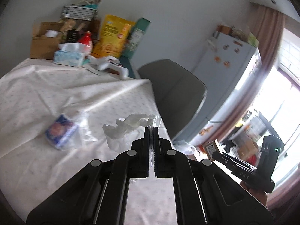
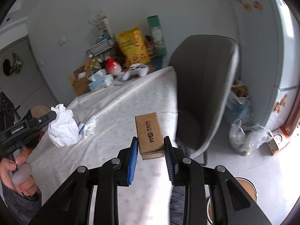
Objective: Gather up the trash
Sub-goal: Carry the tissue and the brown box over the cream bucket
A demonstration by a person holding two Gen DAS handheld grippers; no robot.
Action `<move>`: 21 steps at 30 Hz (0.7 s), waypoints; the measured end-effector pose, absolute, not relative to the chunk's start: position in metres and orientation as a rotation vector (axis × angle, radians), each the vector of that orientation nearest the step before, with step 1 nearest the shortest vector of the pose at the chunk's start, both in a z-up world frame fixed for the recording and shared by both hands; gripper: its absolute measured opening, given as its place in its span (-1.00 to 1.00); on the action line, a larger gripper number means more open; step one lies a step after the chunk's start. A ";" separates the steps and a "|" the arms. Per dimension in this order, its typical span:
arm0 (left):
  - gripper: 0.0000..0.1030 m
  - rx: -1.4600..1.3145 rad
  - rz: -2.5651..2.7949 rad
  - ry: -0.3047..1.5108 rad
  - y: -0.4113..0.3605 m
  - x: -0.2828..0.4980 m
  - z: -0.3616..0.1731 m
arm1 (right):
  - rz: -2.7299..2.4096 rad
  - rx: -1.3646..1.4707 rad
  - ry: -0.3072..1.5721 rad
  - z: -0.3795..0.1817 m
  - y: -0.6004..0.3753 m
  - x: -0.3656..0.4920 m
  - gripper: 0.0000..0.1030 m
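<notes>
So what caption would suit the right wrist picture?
Right gripper jaws clamp a small brown cardboard box above the white-clothed table.

At the far end of the table (image 1: 46, 93), covered in a pale cloth, we see a tissue box (image 1: 68, 57), a red-and-white bottle (image 1: 85, 40), a yellow bag (image 1: 112, 35) and an open cardboard carton (image 1: 44, 45). A grey chair (image 2: 204, 86) stands beside the table, with a white refrigerator (image 1: 230, 63) behind it. We note a game controller (image 2: 135, 73) near the tissue box.
</notes>
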State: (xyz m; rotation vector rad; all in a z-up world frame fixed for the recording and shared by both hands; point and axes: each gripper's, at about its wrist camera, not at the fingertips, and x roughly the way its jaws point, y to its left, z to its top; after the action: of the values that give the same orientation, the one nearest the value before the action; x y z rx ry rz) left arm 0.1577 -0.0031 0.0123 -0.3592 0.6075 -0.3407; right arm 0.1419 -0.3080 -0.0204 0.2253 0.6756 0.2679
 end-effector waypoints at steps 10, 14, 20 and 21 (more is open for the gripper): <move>-0.92 -0.274 -0.497 0.697 -0.111 0.182 -0.001 | 0.126 0.307 0.711 -0.054 -0.398 0.128 -0.45; -0.92 -0.207 -0.556 0.741 -0.163 0.190 -0.008 | 0.073 0.342 0.718 -0.069 -0.436 0.117 -0.45; -0.92 -0.128 -0.625 0.797 -0.226 0.195 -0.023 | -0.002 0.404 0.760 -0.106 -0.486 0.104 -0.44; -0.92 -0.118 -0.631 0.810 -0.235 0.196 -0.027 | -0.012 0.414 0.769 -0.112 -0.493 0.103 -0.43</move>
State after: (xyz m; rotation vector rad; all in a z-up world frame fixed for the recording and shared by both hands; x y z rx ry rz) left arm 0.1961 -0.2349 -0.0270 -0.1178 0.8103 -0.6310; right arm 0.1031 -0.4931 -0.1125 0.4138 0.7689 -0.0122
